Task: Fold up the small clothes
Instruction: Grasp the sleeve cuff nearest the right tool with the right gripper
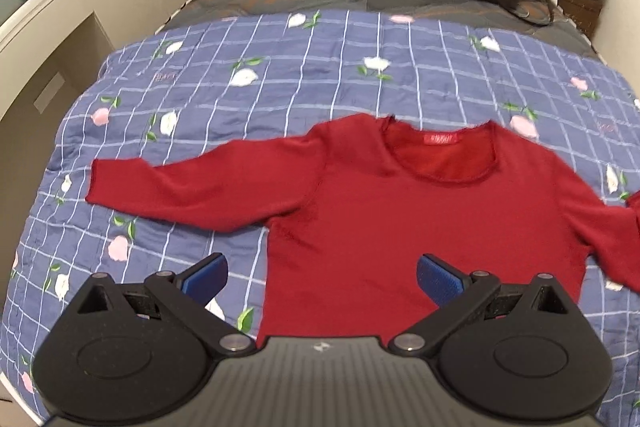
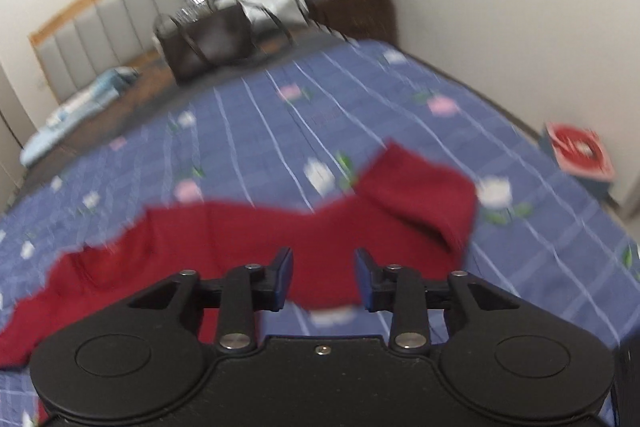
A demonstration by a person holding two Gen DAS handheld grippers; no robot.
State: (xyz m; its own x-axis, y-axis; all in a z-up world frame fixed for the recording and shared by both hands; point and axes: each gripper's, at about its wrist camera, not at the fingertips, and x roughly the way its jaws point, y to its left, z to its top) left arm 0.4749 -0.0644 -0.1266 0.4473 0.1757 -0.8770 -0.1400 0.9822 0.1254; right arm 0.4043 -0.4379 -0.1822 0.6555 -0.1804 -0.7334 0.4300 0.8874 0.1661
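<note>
Both tools, left tool [image 1: 322, 277] and right tool [image 2: 323, 277], open, empty above red knit long-sleeved top [image 1: 400, 219]. Risk: sleeve at 3 o'clock already doubled; grasping one layer skews the fold.

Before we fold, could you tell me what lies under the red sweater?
The red sweater lies spread on the blue floral checked quilt. Whatever is directly beneath the fabric is covered; only quilt shows around it.
</note>
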